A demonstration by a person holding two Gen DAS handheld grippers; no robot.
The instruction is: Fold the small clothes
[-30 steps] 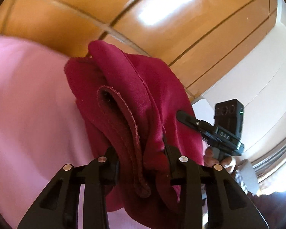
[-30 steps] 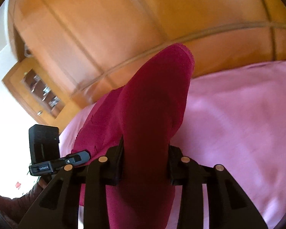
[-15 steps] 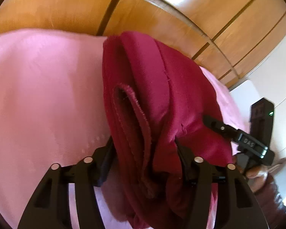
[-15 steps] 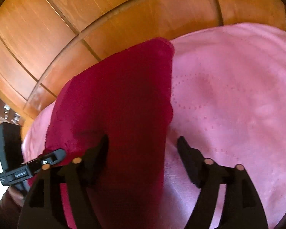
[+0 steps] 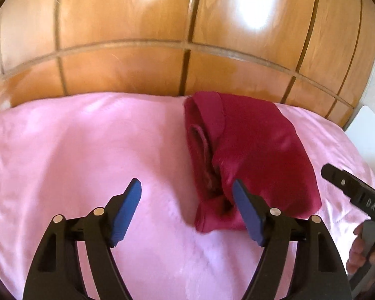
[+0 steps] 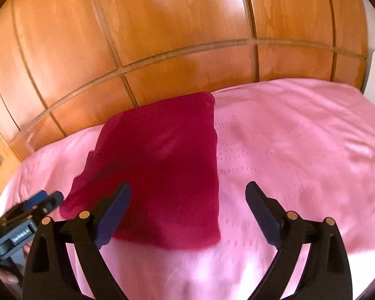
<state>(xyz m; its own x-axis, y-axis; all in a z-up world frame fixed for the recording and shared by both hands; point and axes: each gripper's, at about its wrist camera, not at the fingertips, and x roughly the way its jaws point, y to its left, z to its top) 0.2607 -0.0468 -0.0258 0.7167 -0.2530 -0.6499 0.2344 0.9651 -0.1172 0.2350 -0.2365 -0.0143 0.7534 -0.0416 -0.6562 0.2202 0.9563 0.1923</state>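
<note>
Left tool (image 5: 186, 201) and right tool (image 6: 188, 203), both pinching a second ago, now spread wide. Red garment (image 6: 162, 172) lies released, folded, on pink bed (image 6: 300, 150). Fold looks finished.

Matt crimson cloth garment (image 5: 257, 150) on smooth pink sheet (image 5: 87, 150); glossy wooden panelling (image 5: 137, 37) behind.

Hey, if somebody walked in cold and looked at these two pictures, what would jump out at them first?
First, the dark red garment, folded into a compact bundle on the pink bedspread, close to the glossy wooden panels behind. Next, the two black tools with blue pads: the left tool and the right tool both stand open, holding nothing.
</note>
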